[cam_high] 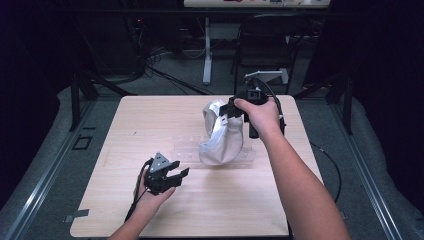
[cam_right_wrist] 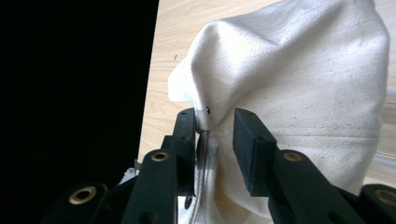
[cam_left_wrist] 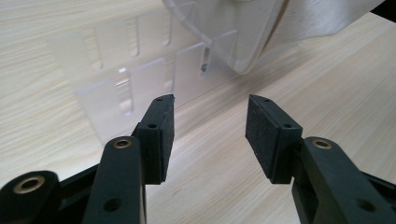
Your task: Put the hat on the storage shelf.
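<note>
Pale cloth bag [cam_high: 220, 132] stands draped over a clear slotted rack [cam_high: 190, 147] near the middle of the worktop [cam_high: 125, 130], a little toward the far right. The rack's clear slotted panels [cam_left_wrist: 140, 74] show in the left gripper view, with the bag's hem [cam_left_wrist: 261, 32] hanging over their far end.

Right gripper [cam_high: 234, 107] sits at the bag's upper edge, held from above by the right hand [cam_high: 260, 117]. In the right gripper view a fold of the fabric [cam_right_wrist: 299, 79] lies between the jaws: it touches the left pad [cam_right_wrist: 187, 130], but a gap shows before the right pad [cam_right_wrist: 247, 149]. So the jaws are parted around the cloth, not pinching it (the bag seems to keep its shape on the rack alone).

Left gripper [cam_high: 175, 176] is low over the bare worktop, near the rack's near left corner and apart from it. Jaws wide, nothing between the pads [cam_left_wrist: 161, 135], only wood grain.

Judged step: letting go of the bag once it is seated on the rack. To do it well:
- widen the right jaws fully before drawing back, so the pad does not drag the fold
- retreat along the line of the jaws, away from the fabric, not sideways (a sideways pull could tip the bag or shift the light rack)
- keep the left gripper clear of the rack's edge, ready to steady it if it slides
- watch that the hem stays down over the panels.
</note>
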The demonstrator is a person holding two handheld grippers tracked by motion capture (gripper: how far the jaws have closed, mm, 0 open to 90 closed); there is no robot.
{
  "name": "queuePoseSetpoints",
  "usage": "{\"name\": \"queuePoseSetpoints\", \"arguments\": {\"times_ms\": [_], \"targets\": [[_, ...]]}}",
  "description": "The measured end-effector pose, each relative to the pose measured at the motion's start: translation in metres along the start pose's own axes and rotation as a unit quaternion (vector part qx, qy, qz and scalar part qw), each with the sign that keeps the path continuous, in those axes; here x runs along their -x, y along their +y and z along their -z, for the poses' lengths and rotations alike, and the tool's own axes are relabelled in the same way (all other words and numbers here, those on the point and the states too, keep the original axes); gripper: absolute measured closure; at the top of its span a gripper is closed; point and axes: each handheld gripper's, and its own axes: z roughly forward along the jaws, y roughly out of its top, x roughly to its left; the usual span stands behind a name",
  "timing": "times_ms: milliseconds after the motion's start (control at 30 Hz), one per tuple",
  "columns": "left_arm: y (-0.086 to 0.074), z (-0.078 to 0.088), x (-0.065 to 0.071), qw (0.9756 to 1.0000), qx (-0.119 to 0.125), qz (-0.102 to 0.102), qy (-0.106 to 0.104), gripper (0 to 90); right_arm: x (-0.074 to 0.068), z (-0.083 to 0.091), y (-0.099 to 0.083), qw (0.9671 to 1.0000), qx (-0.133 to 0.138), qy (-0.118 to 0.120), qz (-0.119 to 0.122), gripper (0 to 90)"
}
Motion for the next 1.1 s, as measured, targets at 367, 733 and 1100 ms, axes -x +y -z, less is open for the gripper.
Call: {"name": "queuePoseSetpoints", "arguments": {"times_ms": [367,733,1100], "targets": [[-0.013,0.028,-0.023,0.9992,0.016,0.030,0.022,50.9,-0.008,0.009,-0.007,0.9993,0.029,-0.008,0.024,56.9],[-0.017,0.027,-0.029,0.9989,0.018,0.029,0.033,48.4,-0.019,0.020,-0.014,0.9983,0.027,-0.021,0.047,53.0],[-0.019,0.026,-0.029,0.9988,0.017,0.025,0.040,46.9,-0.014,0.037,-0.027,0.9969,0.031,-0.027,0.066,52.4]]}}
